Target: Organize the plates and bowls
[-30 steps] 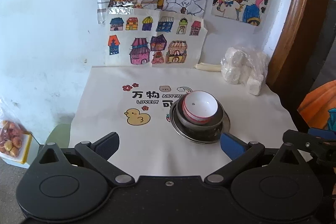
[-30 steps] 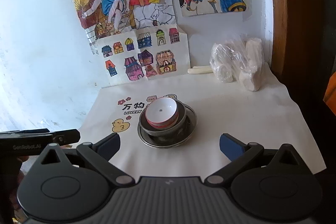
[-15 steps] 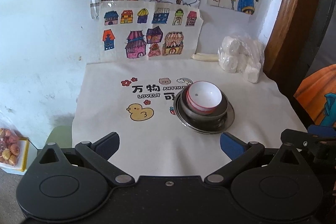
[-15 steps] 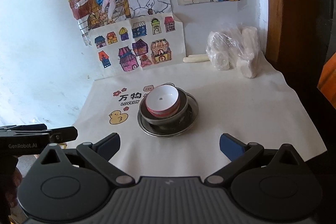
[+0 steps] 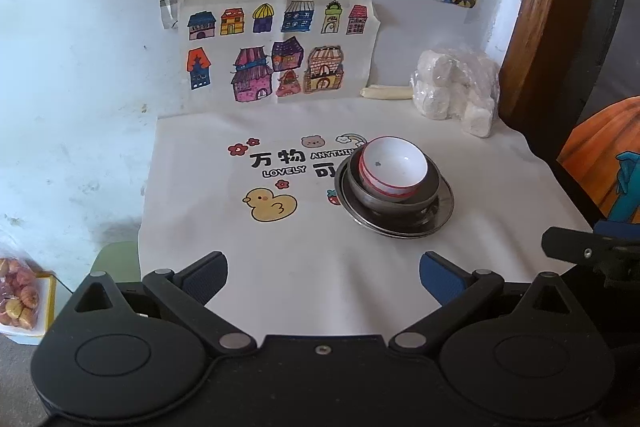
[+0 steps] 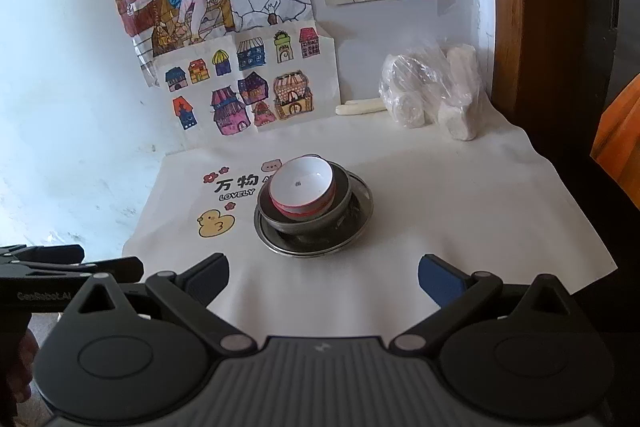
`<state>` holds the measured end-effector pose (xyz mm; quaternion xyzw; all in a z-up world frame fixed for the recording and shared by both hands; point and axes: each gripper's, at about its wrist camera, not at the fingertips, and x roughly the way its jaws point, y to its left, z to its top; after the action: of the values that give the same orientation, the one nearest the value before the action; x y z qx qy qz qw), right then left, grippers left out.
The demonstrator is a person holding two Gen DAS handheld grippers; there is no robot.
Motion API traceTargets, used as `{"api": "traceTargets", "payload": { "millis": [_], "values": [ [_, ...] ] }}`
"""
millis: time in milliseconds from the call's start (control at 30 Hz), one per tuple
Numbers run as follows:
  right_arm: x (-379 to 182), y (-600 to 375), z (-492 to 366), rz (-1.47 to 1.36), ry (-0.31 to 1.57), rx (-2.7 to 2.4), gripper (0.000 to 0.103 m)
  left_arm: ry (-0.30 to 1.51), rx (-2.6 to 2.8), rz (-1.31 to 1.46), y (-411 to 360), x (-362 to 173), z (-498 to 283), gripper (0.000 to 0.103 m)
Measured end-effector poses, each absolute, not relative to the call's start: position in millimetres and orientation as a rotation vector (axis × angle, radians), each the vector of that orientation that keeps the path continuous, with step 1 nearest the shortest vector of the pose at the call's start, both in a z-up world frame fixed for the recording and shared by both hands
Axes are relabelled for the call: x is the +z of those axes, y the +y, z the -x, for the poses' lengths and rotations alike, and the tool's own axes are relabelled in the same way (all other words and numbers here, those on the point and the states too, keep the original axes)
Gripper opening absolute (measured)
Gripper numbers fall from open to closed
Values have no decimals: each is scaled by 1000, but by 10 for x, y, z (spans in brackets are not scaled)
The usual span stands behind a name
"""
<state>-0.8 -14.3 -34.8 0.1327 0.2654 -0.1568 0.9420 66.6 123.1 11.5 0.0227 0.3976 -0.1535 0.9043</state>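
Left gripper [image 5: 323, 273] jaws spread wide, nothing in them, hanging over near edge of tablecloth [image 5: 224, 227]. Right gripper [image 6: 323, 273] same deal, released, empty. Stack sits well ahead, around middle of cloth: white bowl [image 5: 391, 169] with red rim nested in grey metal bowl [image 5: 390, 198], that on metal plate [image 5: 402, 223]. Plastic bag [image 5: 456, 89] in far right corner, drawings [image 5: 280, 55] taped on wall behind.

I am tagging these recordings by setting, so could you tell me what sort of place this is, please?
Most likely a home, perhaps a child's corner: coloured children's drawings are taped to a scuffed white wall, a cartoon-printed cloth covers the small table, and a white bowl sits nested in a metal bowl on a metal plate.
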Motion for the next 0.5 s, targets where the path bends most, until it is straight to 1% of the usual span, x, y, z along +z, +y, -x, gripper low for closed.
{"api": "traceTargets", "payload": {
  "millis": [500],
  "values": [
    [-384, -138, -19, -276, 561, -320, 103, 831, -312, -34, 1251, 123, -672, 102]
  ]
}}
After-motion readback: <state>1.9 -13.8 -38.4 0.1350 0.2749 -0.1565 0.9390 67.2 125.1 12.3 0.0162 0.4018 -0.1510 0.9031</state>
